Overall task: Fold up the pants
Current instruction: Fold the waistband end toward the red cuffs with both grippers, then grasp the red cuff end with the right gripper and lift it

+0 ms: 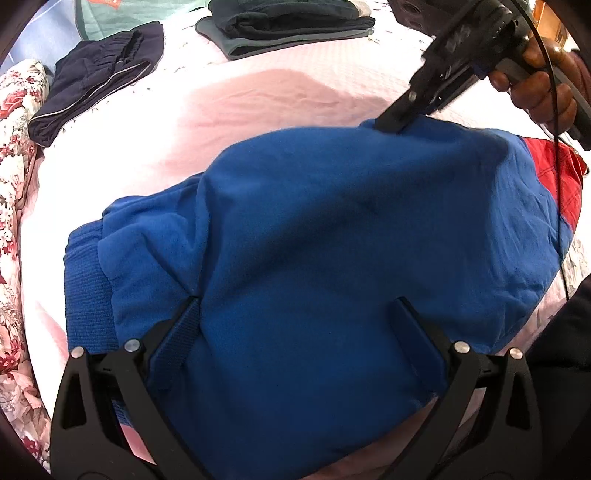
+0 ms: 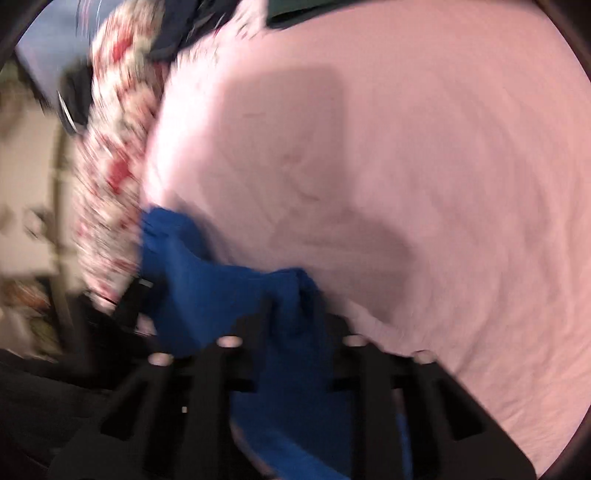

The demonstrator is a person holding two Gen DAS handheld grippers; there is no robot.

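Note:
Blue pants [image 1: 332, 240] lie bunched on a pink bed sheet [image 1: 240, 107], ribbed cuff at the left. My left gripper [image 1: 297, 302] is open, its fingers spread over the near part of the pants. My right gripper [image 1: 393, 123] is shut on the far edge of the blue pants, held by a hand at the upper right. In the blurred right wrist view, blue cloth [image 2: 288, 332] runs between the right gripper's [image 2: 291, 306] closed fingers, above the pink sheet [image 2: 443, 184].
Folded dark navy pants [image 1: 99, 77] lie at the far left. A stack of folded dark clothes [image 1: 291, 26] sits at the back. A red garment [image 1: 561, 173] lies at the right. A floral quilt [image 1: 14, 177] edges the left side.

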